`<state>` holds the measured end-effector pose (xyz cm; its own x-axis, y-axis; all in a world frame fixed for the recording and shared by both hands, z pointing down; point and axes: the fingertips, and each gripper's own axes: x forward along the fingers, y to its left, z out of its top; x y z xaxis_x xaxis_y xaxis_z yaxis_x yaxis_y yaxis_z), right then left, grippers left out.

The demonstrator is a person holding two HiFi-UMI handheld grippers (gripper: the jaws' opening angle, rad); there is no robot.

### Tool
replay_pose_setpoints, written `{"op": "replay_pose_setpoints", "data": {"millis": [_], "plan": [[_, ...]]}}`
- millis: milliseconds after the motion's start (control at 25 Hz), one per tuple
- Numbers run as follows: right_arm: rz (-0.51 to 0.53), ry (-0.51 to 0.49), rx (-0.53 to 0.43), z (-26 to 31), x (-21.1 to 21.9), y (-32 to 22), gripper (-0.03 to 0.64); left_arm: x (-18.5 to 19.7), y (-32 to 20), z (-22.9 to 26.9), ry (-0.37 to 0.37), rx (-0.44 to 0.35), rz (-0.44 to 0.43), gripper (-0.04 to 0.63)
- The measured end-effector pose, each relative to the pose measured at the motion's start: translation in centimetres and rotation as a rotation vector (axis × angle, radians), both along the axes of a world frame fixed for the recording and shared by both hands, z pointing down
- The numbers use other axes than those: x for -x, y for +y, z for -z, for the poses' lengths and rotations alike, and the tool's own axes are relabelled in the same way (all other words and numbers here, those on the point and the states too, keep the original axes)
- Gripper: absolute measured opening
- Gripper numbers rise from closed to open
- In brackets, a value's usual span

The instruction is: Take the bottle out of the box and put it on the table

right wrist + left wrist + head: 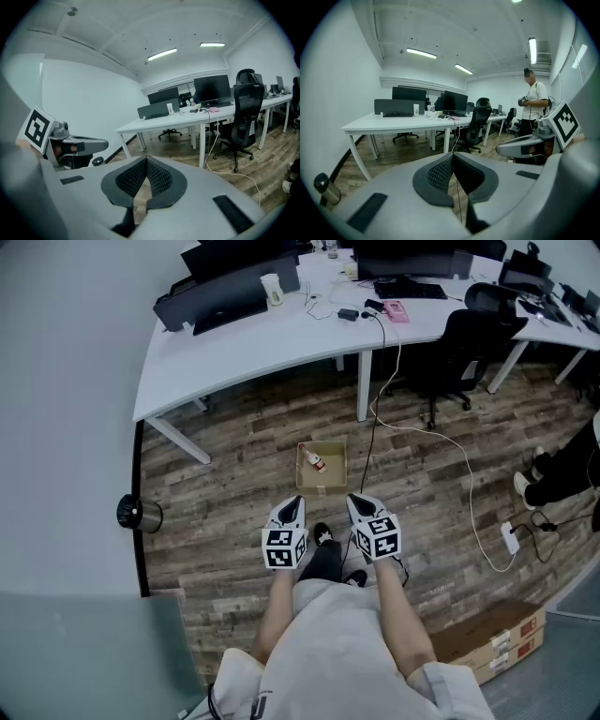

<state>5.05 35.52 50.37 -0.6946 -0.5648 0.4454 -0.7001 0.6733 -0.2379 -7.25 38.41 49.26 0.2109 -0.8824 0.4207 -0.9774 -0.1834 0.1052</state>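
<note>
Bottle (316, 461) lies on its side in the box (334, 474) on the floor, ahead of both grippers. Jaws of left gripper (292, 506) and right gripper (361, 503) are pressed together, empty. Judged small, light, stiff, possibly slippery; best taken across the body.

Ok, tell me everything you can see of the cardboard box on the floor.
The box is small, shallow and roughly square. It is plain brown cardboard with an open top. It sits flat on the wood-patterned floor, out in front of the white desk. A small bottle lies inside toward the left, and the rest of the bottom is bare. A black cable runs along the floor just past its right side. Nothing else touches it.
</note>
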Motion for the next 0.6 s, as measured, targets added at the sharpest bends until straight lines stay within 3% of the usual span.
{"op": "replay_pose_setpoints", "data": {"millis": [600], "plan": [[-0.053, -0.028, 0.000, 0.5, 0.7, -7.9, 0.038, 1.6, -9.4, 0.4, 0.002, -0.008, -0.040, 0.015]]}}
